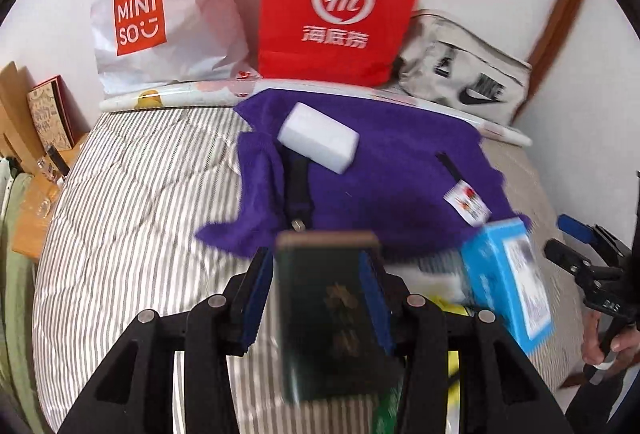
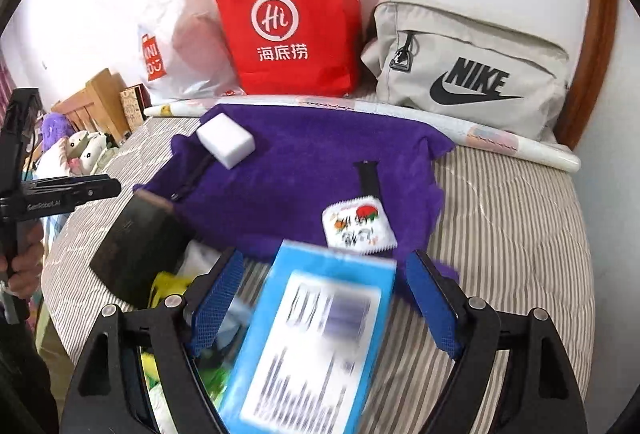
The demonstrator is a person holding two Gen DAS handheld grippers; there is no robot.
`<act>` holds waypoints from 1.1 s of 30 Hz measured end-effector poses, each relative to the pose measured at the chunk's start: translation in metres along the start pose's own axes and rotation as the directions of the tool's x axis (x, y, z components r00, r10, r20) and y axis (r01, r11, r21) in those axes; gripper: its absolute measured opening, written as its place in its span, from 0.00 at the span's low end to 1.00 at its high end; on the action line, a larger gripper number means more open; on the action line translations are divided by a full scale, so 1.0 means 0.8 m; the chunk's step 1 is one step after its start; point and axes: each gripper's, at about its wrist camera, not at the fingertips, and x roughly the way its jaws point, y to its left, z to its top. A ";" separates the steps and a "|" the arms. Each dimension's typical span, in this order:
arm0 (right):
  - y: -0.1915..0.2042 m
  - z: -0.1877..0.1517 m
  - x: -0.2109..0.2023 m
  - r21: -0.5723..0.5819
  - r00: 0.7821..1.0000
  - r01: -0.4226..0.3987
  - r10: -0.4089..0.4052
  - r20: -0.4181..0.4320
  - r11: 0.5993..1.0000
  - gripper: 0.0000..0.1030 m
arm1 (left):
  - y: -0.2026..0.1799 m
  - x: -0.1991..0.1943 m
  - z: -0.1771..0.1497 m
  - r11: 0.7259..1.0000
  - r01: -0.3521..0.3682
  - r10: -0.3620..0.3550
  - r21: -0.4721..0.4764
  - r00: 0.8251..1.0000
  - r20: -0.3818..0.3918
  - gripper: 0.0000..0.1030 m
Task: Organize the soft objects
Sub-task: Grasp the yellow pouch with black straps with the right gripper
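A purple towel (image 1: 384,169) lies spread on the striped bed, also in the right wrist view (image 2: 304,177). On it rest a white sponge block (image 1: 318,137) (image 2: 226,142), a black strap (image 1: 298,189) and a small printed sachet (image 1: 467,206) (image 2: 358,225). My left gripper (image 1: 320,274) is shut on a dark green booklet (image 1: 332,318), held above the bed's near side; the booklet also shows in the right wrist view (image 2: 136,250). My right gripper (image 2: 320,298) has its jaws wide apart; a blurred blue box (image 2: 308,342) (image 1: 508,278) lies between them, and no pad touches it.
A white Miniso bag (image 1: 160,13), a red paper bag (image 1: 336,1) and a grey Nike bag (image 2: 468,69) stand against the wall behind a rolled mat (image 2: 520,145). Plush toys (image 2: 68,145) and wooden furniture (image 1: 36,201) sit left of the bed. Yellow-green items (image 2: 168,286) lie below the grippers.
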 end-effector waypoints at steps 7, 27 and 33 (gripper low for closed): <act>0.053 -0.053 -0.022 -0.004 0.996 -0.091 0.090 -0.028 0.996 0.81 | -0.007 -0.039 -0.054 1.000 0.009 -0.009 0.004 1.000 0.027 0.43; 0.164 -0.075 0.056 -0.130 0.985 -0.053 0.030 -0.172 0.990 0.82 | 0.051 -0.033 -0.109 1.000 -0.005 0.007 -0.029 0.999 0.035 0.50; 0.168 -0.078 0.086 -0.141 0.974 -0.010 -0.022 -0.224 0.990 0.82 | 0.057 -0.020 -0.105 1.000 -0.003 0.004 -0.019 1.000 0.030 0.50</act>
